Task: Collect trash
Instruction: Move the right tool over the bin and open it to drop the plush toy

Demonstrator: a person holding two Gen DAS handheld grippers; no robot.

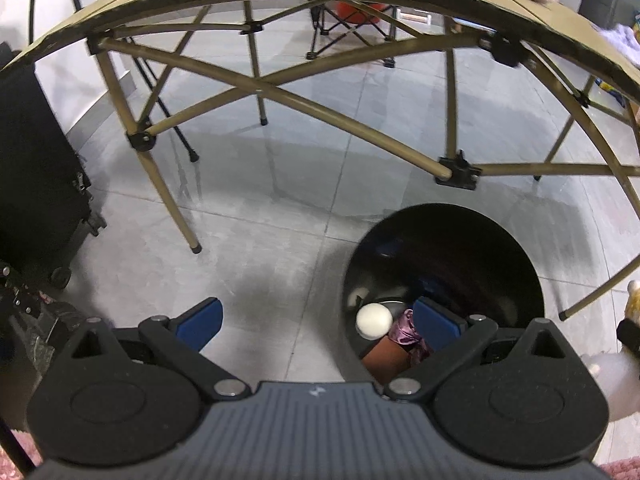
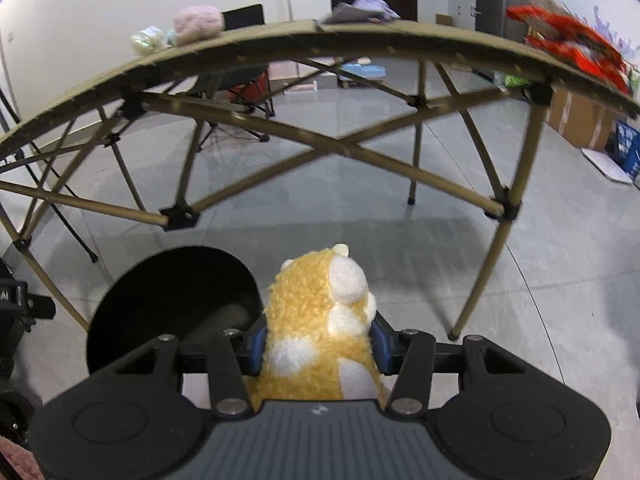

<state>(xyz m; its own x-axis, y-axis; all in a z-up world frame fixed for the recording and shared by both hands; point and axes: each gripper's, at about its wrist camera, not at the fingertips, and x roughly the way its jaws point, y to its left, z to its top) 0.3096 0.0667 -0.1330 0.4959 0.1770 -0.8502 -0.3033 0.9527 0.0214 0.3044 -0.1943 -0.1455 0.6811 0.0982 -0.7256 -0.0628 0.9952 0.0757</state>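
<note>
A black round bin [image 1: 520,256] stands on the floor under the folding table's front edge. Inside it lie a white ball [image 1: 374,320], a purple wrapper [image 1: 406,332] and a brown item [image 1: 386,360]. My left gripper [image 1: 318,326] is open and empty, its right finger over the bin's mouth. In the right wrist view the bin [image 2: 168,280] is at lower left. My right gripper [image 2: 320,346] is shut on a yellow and white plush toy [image 2: 320,320], held to the right of the bin, above the floor.
A tan folding table [image 2: 320,36] carries a pink fluffy item [image 2: 198,22], a crumpled clear wrapper [image 2: 148,40], grey and purple cloth [image 2: 360,10] and red packets [image 2: 572,40]. A black suitcase [image 1: 36,168] stands at left. Cardboard boxes [image 2: 580,120] at right.
</note>
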